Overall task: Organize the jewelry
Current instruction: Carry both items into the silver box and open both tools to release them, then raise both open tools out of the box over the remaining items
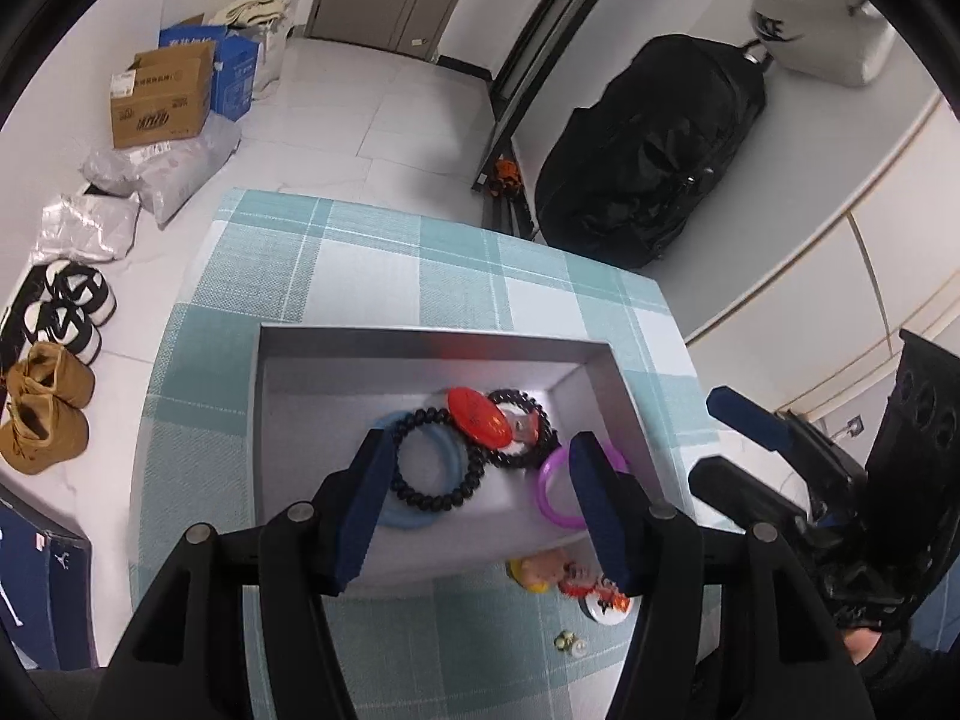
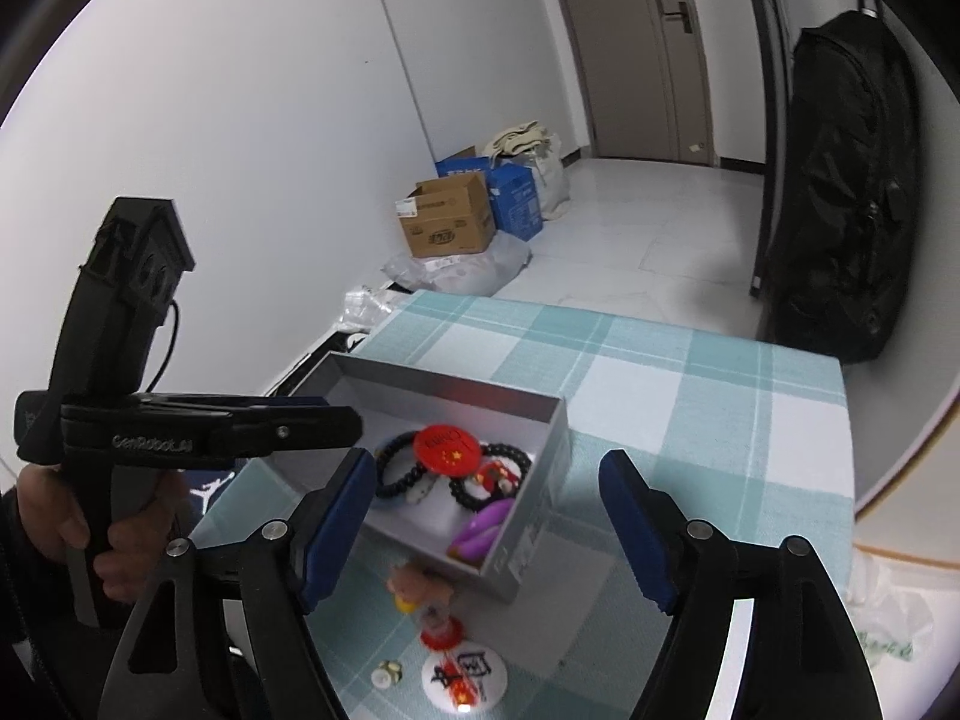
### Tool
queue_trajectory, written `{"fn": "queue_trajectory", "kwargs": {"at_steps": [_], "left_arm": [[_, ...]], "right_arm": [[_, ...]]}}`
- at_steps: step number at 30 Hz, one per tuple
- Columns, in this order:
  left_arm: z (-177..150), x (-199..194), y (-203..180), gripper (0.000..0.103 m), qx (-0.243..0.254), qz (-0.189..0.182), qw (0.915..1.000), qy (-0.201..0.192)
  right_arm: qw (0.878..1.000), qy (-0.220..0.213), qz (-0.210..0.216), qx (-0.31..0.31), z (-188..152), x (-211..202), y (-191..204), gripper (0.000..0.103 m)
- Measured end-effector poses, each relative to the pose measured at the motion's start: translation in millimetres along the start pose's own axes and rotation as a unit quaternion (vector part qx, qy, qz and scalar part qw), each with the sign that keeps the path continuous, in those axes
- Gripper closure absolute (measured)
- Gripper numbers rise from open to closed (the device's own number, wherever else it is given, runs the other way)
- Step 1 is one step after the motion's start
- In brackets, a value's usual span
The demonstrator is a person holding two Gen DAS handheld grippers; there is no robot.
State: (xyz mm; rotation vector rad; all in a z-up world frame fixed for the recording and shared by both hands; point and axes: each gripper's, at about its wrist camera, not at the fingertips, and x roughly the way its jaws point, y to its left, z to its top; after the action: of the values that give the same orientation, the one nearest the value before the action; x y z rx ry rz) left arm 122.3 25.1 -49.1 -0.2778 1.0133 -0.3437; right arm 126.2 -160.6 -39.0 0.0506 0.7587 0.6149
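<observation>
Here we hold both grippers, left (image 1: 480, 480) and right (image 2: 486, 504), over the box (image 2: 540, 504) on the bench (image 2: 690, 408), jaws open and empty. Bracelets (image 1: 423, 468) lie inside; trinkets (image 2: 462, 675) wait just before it, easily knocked off the edge or crushed.

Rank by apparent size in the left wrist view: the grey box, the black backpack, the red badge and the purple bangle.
1. grey box
2. black backpack, though it sits farther away
3. purple bangle and red badge look alike; unranked.
</observation>
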Motion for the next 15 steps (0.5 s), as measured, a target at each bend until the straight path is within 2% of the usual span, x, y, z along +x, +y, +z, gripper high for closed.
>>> {"fn": "queue_trajectory", "kwargs": {"at_steps": [5,15], "left_arm": [[-10.4,-6.9,-9.0,0.047,0.021,0.01,0.9997,-0.007],[-35.5,-10.2,-27.9,0.047,0.041,0.02,0.9989,-0.002]], "right_arm": [[1.0,-0.002,0.0,0.016,-8.4,-8.5,-3.7,0.025],[0.999,-0.008,-0.016,0.047,-29.8,-27.2,-14.1,0.013]]}}
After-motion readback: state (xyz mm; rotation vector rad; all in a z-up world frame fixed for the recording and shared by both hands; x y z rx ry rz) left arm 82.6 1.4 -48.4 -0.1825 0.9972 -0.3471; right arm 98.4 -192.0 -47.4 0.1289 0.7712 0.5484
